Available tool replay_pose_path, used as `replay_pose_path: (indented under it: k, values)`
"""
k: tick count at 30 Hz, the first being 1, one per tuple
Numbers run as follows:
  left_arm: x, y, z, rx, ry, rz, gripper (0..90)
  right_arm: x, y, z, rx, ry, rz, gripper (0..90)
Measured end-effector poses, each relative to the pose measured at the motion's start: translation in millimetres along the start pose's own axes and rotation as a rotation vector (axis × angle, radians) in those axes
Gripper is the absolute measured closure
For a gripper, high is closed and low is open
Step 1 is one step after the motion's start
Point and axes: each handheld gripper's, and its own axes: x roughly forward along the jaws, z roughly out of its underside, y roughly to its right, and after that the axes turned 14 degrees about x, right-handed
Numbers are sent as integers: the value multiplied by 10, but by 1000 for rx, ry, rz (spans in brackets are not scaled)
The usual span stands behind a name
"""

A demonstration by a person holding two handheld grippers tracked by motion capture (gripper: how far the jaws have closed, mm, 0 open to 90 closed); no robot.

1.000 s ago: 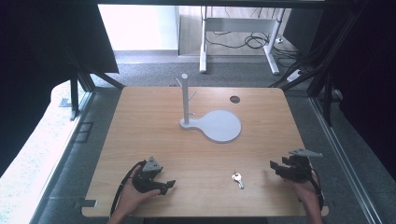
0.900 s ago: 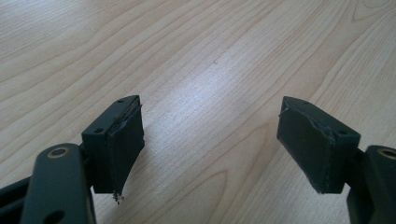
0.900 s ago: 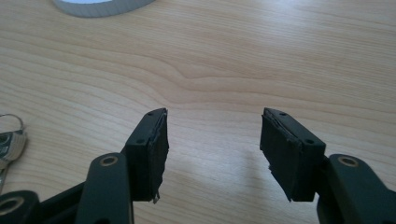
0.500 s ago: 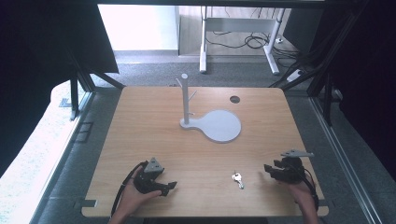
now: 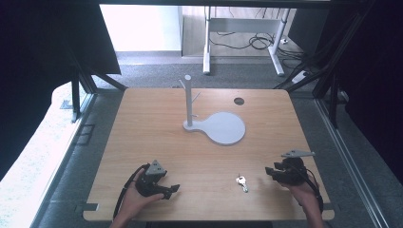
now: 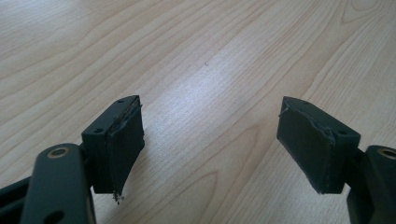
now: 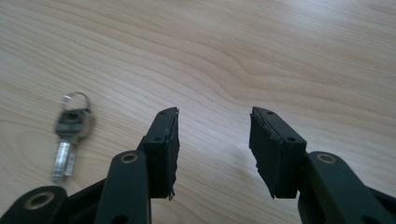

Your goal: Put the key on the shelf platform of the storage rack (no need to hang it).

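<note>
- The left hand-held gripper (image 5: 172, 188) rests at the near left of the counter (image 5: 157, 137), its jaws spread wide over bare wood with nothing between them.
- The right hand-held gripper (image 5: 269, 172) sits at the near right; its jaws have just been closing and stand partly apart, pinching nothing.
- A small key (image 5: 242, 182) on a ring lies flat on the counter between the two hand-held grippers, nearer the right one and apart from its jaws; in the right gripper view it lies to the left of them (image 7: 71, 135).
- Farther off, near the middle, a grey stand (image 5: 219, 127) with a round base and an upright post with pegs.
- Beyond it, a dark hole (image 5: 239, 100) in the wood.
</note>
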Motion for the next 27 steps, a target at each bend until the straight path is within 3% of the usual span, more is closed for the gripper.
replay_pose_path:
  k: [9, 16, 20, 27]
  values:
    - [-24, 4, -12, 5, 6, 0, 231, -102, -221, -190, -65, -59, -8, 540]
    - [-8, -20, 9, 6, 0, 2, 230, -56, -352, -244, -98, -133, -2, 549]
    - [-4, -17, 8, 3, -1, 2, 230, -53, -455, -273, -119, -161, -25, 552]
    - [14, -15, 17, -1, -2, 5, 229, -38, -595, -300, -152, -185, -20, 564]
